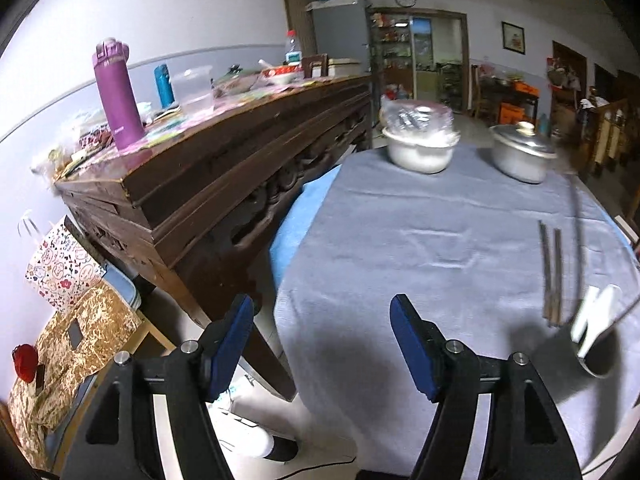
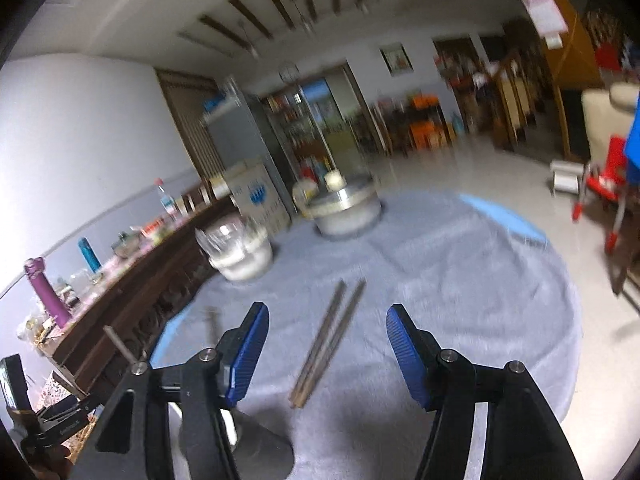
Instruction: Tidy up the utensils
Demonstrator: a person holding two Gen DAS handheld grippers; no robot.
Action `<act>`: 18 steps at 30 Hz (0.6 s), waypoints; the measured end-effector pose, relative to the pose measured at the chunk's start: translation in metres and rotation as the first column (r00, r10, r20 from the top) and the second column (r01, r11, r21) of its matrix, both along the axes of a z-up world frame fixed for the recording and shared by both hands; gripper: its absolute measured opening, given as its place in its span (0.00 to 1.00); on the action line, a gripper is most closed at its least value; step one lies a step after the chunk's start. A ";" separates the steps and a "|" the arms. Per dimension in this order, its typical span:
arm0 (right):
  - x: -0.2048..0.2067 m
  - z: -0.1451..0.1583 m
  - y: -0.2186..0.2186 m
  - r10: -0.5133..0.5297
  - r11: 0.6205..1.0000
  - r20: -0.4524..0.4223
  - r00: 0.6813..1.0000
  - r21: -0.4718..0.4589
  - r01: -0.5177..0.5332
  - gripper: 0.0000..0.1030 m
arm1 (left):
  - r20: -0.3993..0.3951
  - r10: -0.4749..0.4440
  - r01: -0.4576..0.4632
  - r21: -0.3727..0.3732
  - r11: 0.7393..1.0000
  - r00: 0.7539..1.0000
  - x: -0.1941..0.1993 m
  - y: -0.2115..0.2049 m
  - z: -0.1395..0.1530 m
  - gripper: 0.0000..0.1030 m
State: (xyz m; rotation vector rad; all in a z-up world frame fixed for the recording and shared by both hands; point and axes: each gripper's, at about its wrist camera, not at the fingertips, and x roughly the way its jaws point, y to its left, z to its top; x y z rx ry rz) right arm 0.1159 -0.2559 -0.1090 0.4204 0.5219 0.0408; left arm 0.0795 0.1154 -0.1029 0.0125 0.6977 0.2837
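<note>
A pair of chopsticks (image 1: 551,272) lies on the grey-blue cloth of the round table (image 1: 400,240), right of my left gripper (image 1: 322,320), which is open and empty over the table's left edge. A white spoon (image 1: 594,322) and a dark ladle-like utensil lie blurred beside the chopsticks at the far right. In the right wrist view the chopsticks (image 2: 328,340) lie between the open fingers of my right gripper (image 2: 326,332), which hovers just above them, empty. A grey spatula-like utensil (image 2: 256,440) lies under its left finger.
A white bowl covered with plastic (image 1: 420,140) and a lidded metal pot (image 1: 520,156) stand at the table's far side. A dark wooden sideboard (image 1: 220,172) with bottles and clutter runs along the left. A red chair (image 2: 608,184) stands at the right.
</note>
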 end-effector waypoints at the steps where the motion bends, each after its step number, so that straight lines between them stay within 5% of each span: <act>1: 0.009 -0.005 -0.002 0.008 1.000 -0.031 0.999 -0.001 -0.008 0.63 | -0.009 0.009 -0.009 -0.001 1.000 1.000 0.008 0.004 -0.003 0.69; 10: 0.094 -0.043 0.009 0.104 0.994 -0.244 0.964 -0.019 -0.112 0.62 | -0.152 0.004 -0.009 -0.029 1.000 0.988 0.096 0.023 -0.042 0.69; 18: 0.153 -0.066 0.016 0.169 0.983 -0.312 0.935 -0.021 -0.185 0.62 | -0.193 -0.153 0.142 -0.068 0.988 0.969 0.190 -0.014 -0.066 0.69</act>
